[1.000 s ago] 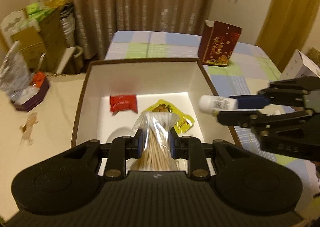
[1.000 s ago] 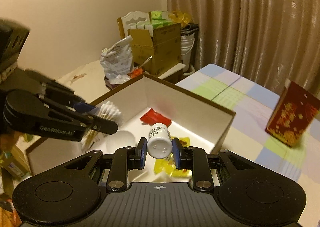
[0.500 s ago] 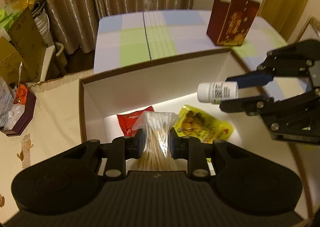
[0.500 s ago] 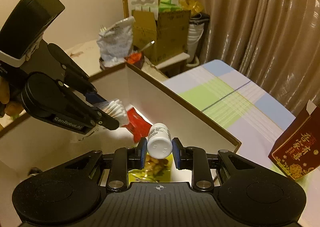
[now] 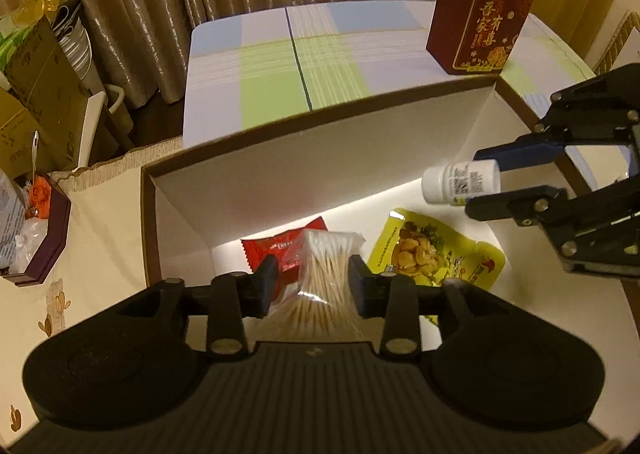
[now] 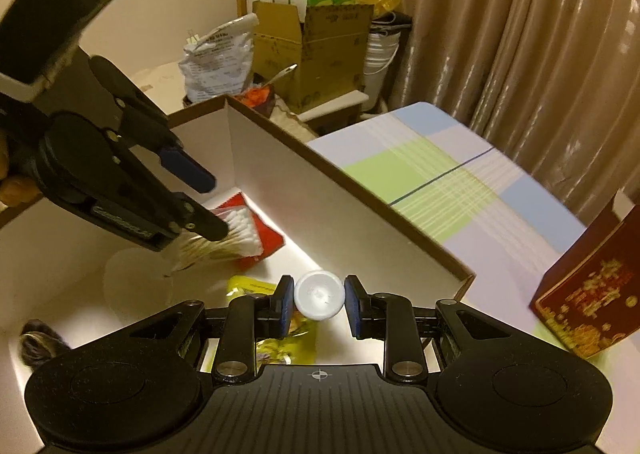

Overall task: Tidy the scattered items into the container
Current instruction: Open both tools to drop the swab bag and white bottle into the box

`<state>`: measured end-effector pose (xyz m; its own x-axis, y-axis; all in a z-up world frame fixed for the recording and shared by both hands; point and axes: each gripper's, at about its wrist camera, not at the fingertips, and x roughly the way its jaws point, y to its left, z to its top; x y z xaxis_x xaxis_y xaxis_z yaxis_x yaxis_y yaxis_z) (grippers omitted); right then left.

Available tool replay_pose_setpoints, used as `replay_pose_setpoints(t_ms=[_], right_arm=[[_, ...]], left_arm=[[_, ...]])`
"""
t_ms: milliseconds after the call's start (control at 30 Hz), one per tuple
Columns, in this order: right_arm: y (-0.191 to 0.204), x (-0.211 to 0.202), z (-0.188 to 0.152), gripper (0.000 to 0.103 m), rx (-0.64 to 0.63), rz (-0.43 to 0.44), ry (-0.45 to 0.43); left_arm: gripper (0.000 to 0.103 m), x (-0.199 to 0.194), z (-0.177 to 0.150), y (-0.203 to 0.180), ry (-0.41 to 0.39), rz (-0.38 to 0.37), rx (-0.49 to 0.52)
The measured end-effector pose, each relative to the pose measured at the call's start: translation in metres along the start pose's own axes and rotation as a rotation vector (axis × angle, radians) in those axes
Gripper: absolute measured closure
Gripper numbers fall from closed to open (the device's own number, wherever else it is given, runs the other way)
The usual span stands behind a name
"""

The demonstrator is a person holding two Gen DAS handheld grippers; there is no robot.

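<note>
From the left wrist view, the left gripper (image 5: 313, 280) has its jaws parted wider than the bag of cotton swabs (image 5: 326, 274) between them; a gap shows on the left side, and whether the right pad touches the bag I cannot tell. The bag sits over the white box (image 5: 280, 174), above a red packet (image 5: 280, 250). A yellow snack pouch (image 5: 436, 254) lies on the box floor. To the right, the right gripper (image 5: 486, 182) holds a white bottle (image 5: 460, 184) above the box.

From the right wrist view, the right gripper (image 6: 319, 304) clamps the white bottle (image 6: 319, 294), both pads touching it, over the yellow snack pouch (image 6: 256, 288). The left gripper (image 6: 212, 206) hangs over the box interior with the bag of cotton swabs (image 6: 236, 234).
</note>
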<state>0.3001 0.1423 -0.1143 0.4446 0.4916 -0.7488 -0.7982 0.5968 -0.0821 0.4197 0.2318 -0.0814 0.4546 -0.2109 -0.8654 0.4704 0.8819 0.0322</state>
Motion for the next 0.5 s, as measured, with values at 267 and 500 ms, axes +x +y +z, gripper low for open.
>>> replay_pose_setpoints(t_ms=[267,500], right_arm=[[0.002,-0.019,-0.004,0.000,-0.020,0.056,-0.055],[0.013,-0.043,-0.015,0.000,-0.060,0.027,0.006]], left_arm=[[0.051,-0.016,-0.001,-0.003,-0.019,-0.002,-0.028],[0.025,-0.035,-0.014,-0.011,0.001,0.019,-0.049]])
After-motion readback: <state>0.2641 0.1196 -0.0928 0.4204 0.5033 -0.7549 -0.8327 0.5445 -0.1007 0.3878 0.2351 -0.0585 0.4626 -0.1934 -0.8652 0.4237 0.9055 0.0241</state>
